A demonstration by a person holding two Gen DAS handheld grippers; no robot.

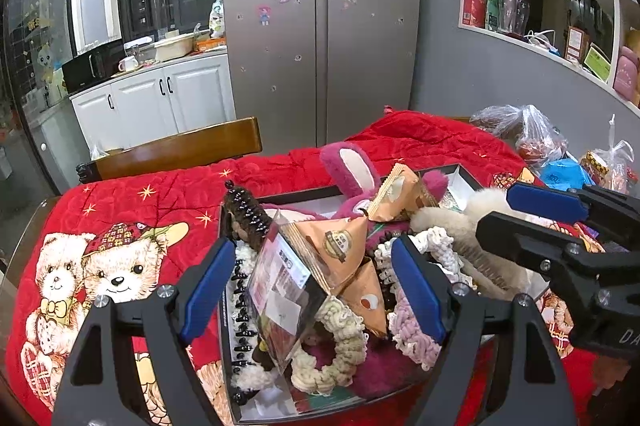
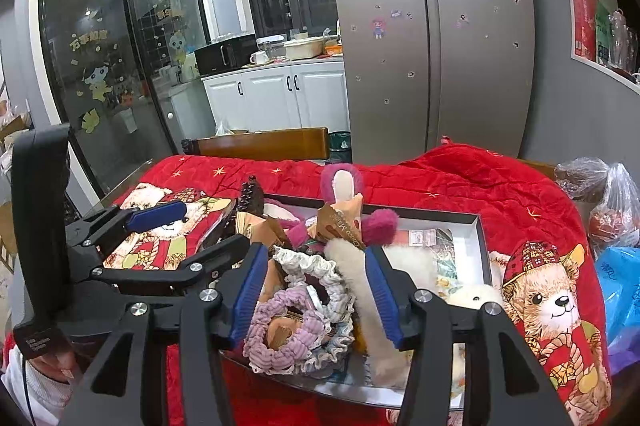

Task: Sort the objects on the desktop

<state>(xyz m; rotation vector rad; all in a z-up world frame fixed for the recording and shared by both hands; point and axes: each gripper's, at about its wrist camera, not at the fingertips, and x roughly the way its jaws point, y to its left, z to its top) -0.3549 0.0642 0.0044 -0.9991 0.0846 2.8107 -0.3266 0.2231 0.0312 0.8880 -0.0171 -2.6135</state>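
Both grippers hang over the box (image 1: 466,175) piled with scrunchies, snack packs and a plush; I judge the step is picking the next item, so I'd take one loose piece and lift straight up, sparing the heap. Left gripper (image 1: 312,290) stands wide, nothing pinched, the clear packet (image 1: 280,290) and orange packs (image 1: 344,246) between its pads. Right gripper (image 2: 316,290) is open, the purple scrunchie (image 2: 280,330) low between its pads, untouched.

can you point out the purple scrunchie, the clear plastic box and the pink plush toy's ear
purple scrunchie (image 2: 276,336): right wrist view, on its knitted ring, lower left.
clear plastic box (image 1: 280,290): left wrist view, on its label face.
pink plush toy's ear (image 1: 352,166): left wrist view, on the pale inner ear.
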